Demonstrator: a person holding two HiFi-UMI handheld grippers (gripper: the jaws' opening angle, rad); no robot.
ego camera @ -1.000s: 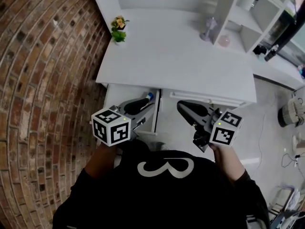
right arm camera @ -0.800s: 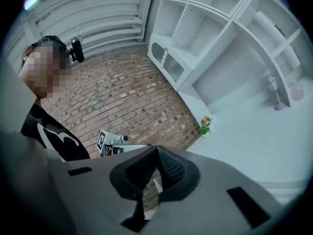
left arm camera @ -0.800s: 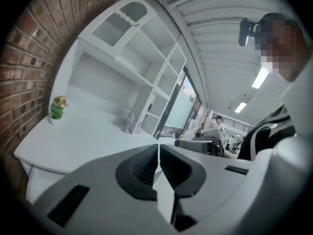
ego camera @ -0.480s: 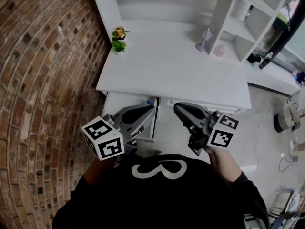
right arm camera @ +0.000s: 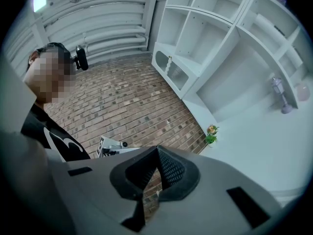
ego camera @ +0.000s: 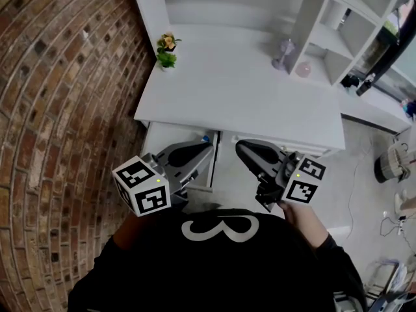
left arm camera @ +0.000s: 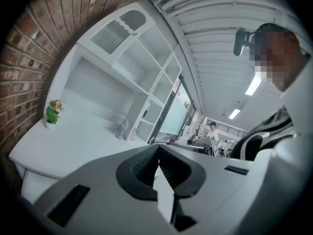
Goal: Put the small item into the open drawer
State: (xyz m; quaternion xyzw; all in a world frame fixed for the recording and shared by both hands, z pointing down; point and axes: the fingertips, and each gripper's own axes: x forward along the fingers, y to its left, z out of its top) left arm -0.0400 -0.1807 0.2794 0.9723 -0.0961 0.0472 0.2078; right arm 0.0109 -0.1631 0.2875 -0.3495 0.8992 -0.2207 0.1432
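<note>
Between the jaws of my left gripper [left arm camera: 159, 147] nothing shows. The ribbed pads meet at the tips, and only a sliver of pale desk is visible through the gap behind them. So it is closed and empty.

Right gripper [right arm camera: 157, 147]: same. Tips are together, brick shows through the gap behind, and there is no load.

Both grippers are held close in front of my chest, noses pointing away from me and tilted up, so each camera looks over the desktop toward shelves and ceiling.

Change over the last second: the left gripper has drawn back toward my body and its marker cube [ego camera: 143, 187] has swung down and out to the left. The right has barely shifted.

Just past the left gripper's nose lies the open drawer [ego camera: 155, 138], pulled out from under the desk [ego camera: 247, 90]. A small blue item [ego camera: 205, 138] sits at its far right corner, ahead of the left tips and apart from them. It is too small to identify for certain, but I take it for the task's piece.

Reading: it looks released into the drawer, with the hand backing off. The deposit looks done.

Farther out beyond the left gripper: a potted plant [ego camera: 167, 51] on the desk's far corner, with a brick wall [ego camera: 65, 109] off to the left. Beyond the right gripper: a white shelf unit [ego camera: 325, 25].
</note>
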